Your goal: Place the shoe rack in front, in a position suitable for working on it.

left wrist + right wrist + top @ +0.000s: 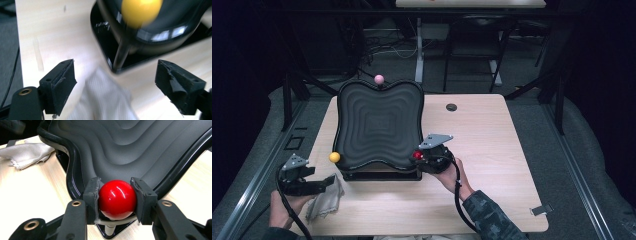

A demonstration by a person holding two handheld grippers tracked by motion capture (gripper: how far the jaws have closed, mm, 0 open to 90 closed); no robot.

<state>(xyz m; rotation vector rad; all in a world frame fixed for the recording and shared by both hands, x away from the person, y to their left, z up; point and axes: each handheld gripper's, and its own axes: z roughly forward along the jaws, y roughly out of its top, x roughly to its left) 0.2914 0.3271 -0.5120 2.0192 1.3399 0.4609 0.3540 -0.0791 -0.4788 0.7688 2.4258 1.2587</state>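
Right gripper [117,200]: red ball [117,199] is clamped, likely to steady black tray [378,125] | left gripper [122,82]: fingers wide above cloth [105,100], beside tray, grasp prepared.

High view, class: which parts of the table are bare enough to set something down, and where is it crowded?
Free: the table right of the black tray, past the small dark disc, and the near edge between the forearms. Crowded: the near-left corner, with the cloth and left hand-held gripper.
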